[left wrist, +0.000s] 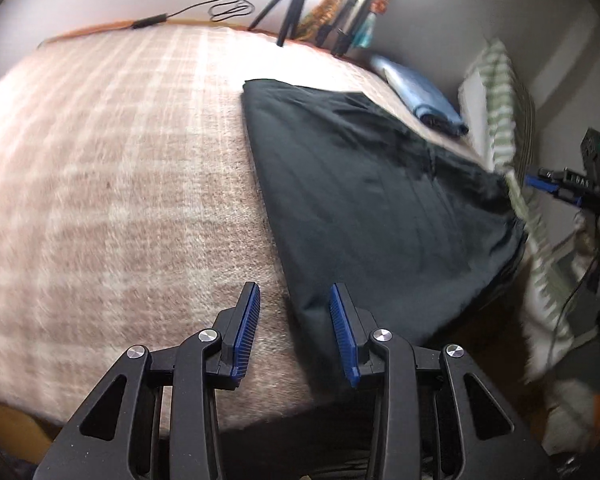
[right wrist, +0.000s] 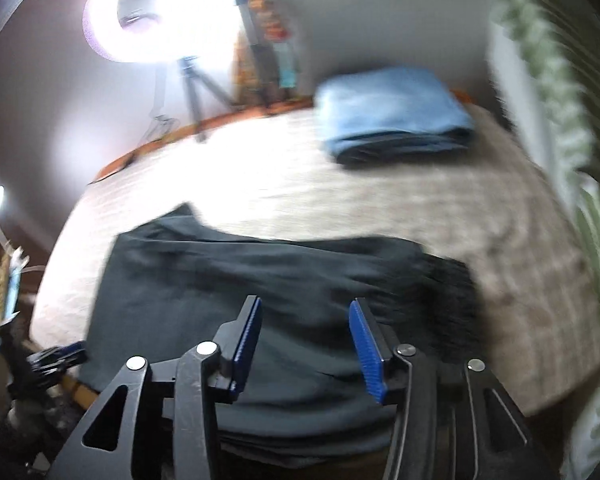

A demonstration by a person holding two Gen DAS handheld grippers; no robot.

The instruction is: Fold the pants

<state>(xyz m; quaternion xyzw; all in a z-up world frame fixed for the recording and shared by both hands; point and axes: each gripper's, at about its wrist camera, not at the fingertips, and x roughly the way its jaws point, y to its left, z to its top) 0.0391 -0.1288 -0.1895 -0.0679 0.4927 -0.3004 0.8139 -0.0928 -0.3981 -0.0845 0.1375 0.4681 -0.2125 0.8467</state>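
Observation:
The black pants (left wrist: pixel 372 196) lie folded flat on the beige plaid bedspread (left wrist: pixel 112 168). My left gripper (left wrist: pixel 296 332) is open and empty, hovering just off the near left corner of the pants. My right gripper (right wrist: pixel 306 344) is open and empty above the near edge of the pants (right wrist: pixel 260 280). The right gripper also shows in the left wrist view (left wrist: pixel 556 190), beyond the pants' right edge. The left gripper shows at the lower left of the right wrist view (right wrist: pixel 56 358).
A folded blue garment (left wrist: pixel 420 100) lies at the far right of the bed, also in the right wrist view (right wrist: pixel 392 116). Tripods (left wrist: pixel 288 4) and a ring light (right wrist: pixel 160 8) stand at the far edge. A green striped cloth (left wrist: pixel 504 120) hangs at the right.

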